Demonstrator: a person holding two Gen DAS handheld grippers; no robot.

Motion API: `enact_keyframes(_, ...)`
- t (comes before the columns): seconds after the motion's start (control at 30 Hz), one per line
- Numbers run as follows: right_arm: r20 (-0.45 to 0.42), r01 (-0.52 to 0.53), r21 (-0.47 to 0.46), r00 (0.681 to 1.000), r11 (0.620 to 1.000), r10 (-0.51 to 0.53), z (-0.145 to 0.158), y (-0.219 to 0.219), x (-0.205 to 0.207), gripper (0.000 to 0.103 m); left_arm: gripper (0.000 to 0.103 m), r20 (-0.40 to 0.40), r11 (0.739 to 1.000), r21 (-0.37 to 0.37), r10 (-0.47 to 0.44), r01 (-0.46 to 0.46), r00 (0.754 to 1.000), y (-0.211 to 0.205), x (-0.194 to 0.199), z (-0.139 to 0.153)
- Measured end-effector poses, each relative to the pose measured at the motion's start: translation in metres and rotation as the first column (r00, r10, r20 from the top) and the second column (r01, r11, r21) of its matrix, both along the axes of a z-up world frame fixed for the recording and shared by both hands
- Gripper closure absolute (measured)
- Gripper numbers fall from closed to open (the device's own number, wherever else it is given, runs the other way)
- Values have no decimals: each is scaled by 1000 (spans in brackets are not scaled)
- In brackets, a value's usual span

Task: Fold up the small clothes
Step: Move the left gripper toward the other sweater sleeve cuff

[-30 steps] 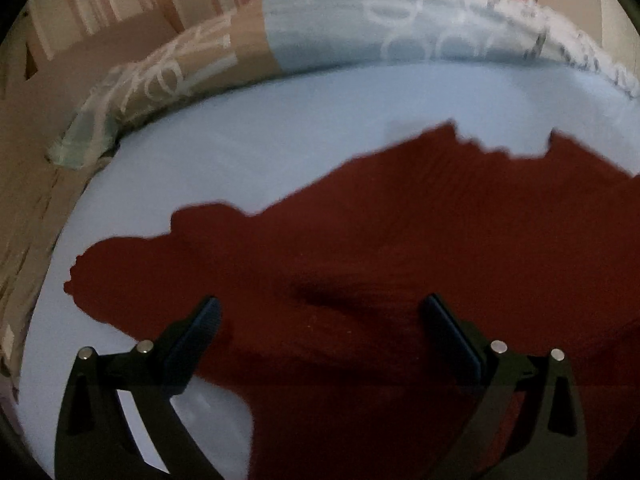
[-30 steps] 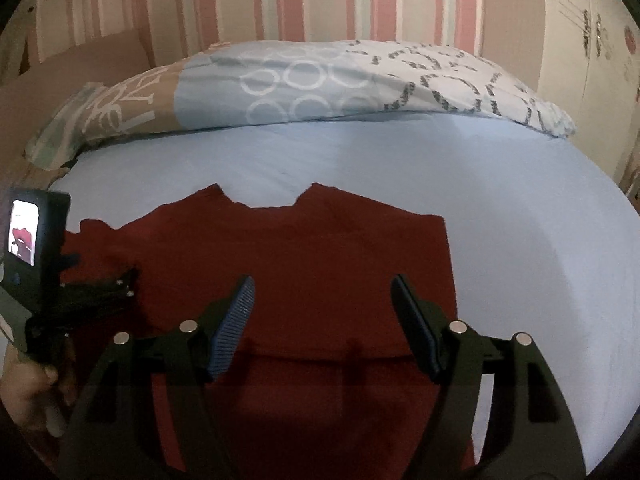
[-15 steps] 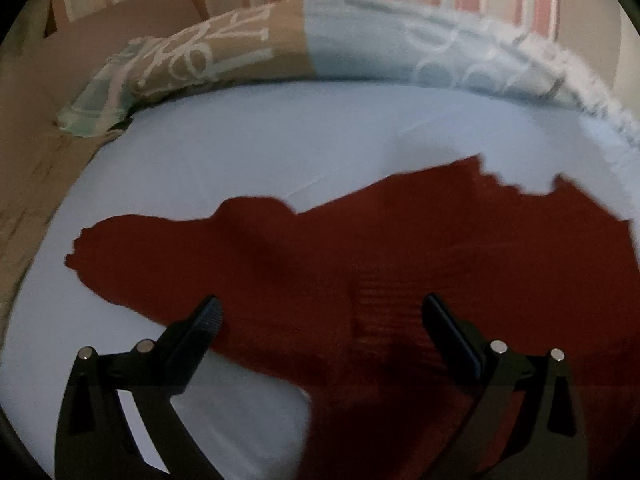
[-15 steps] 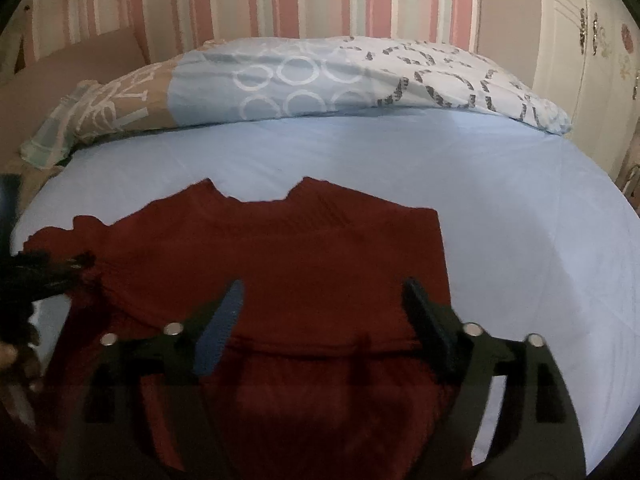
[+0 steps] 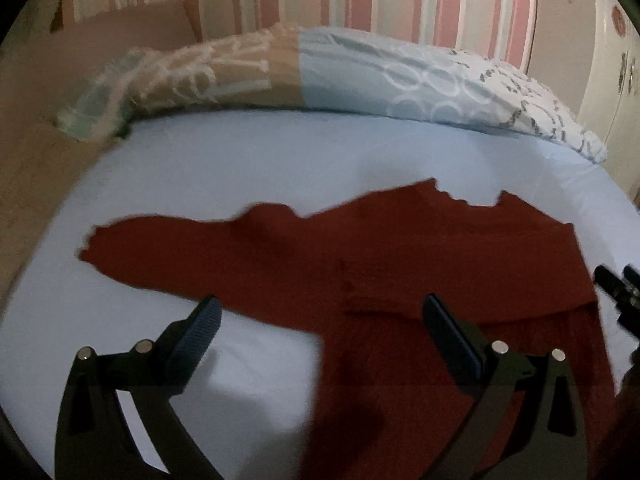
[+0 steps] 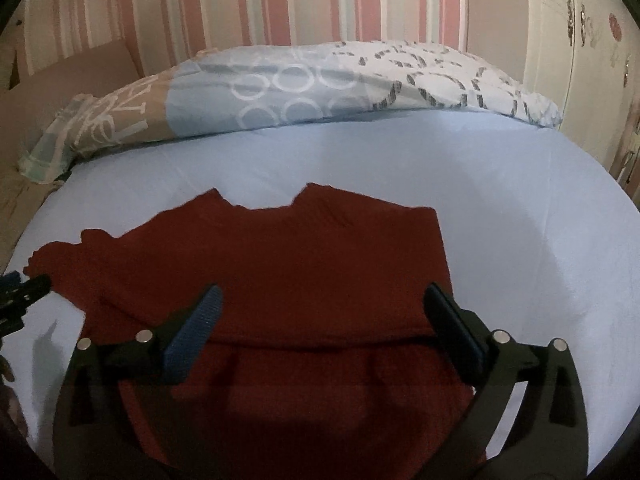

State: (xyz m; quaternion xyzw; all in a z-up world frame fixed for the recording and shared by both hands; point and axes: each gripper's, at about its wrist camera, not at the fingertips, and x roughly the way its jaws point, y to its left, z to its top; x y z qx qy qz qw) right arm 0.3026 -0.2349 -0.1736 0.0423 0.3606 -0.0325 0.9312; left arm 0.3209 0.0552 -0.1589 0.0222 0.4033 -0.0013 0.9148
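So: red sweater [image 6: 304, 264] flat on bed [image 6: 520, 208], right sleeve folded in, left sleeve [image 5: 168, 252] still spread. Left gripper [image 5: 320, 328], right gripper [image 6: 322, 316]: jaws wide, empty.

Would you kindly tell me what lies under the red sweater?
The red sweater lies flat on the light blue bedsheet, which shows all around it. Whatever is directly beneath the fabric is covered.

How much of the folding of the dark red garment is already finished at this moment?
Partly done. The dark red knit sweater lies flat on the light blue bed sheet, and its right side ends in a straight edge, as if that sleeve is already folded in. Nothing is in hand: the left hand-held gripper and right hand-held gripper are both open above it. The left sleeve is still spread out, and the body fold is left.
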Motion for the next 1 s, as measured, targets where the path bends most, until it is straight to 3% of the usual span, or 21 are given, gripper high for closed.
enact_keyframes(0.1, 12, -10, -5, 1000, 1000, 10, 8, 18, 0, 3, 2, -1, 996, 81, 28, -28, 1000, 21, -4, 9)
enact_keyframes(0.33, 34, -40, -7, 999, 999, 40, 27, 74, 10, 3, 2, 63, 991, 107, 71, -78, 995, 87, -9, 21)
enact_keyframes(0.4, 44, -61, 11, 997, 998, 60, 33, 95, 14, 3, 2, 80, 991, 87, 99, -106, 992, 110, -9, 22)
enact_keyframes(0.53, 49, -126, 6, 991, 992, 126, 37, 132, 22, 3, 2, 107, 991, -27, 131, -129, 986, 171, -5, 20)
enact_keyframes(0.7, 37, -201, -37, 979, 979, 202, 30, 177, 35, 3, 2, 20, 987, -106, 125, -122, 992, 226, 14, 2)
enact_keyframes(0.83, 31, -249, -63, 967, 966, 252, 21, 198, 39, 3, 2, 9, 980, -80, 183, -182, 983, 261, 31, -16)
enact_keyframes(1.0, 10, -273, -93, 961, 957, 276, 8, 208, 45, 3, 2, -46, 971, -136, 191, -196, 980, 280, 52, -36)
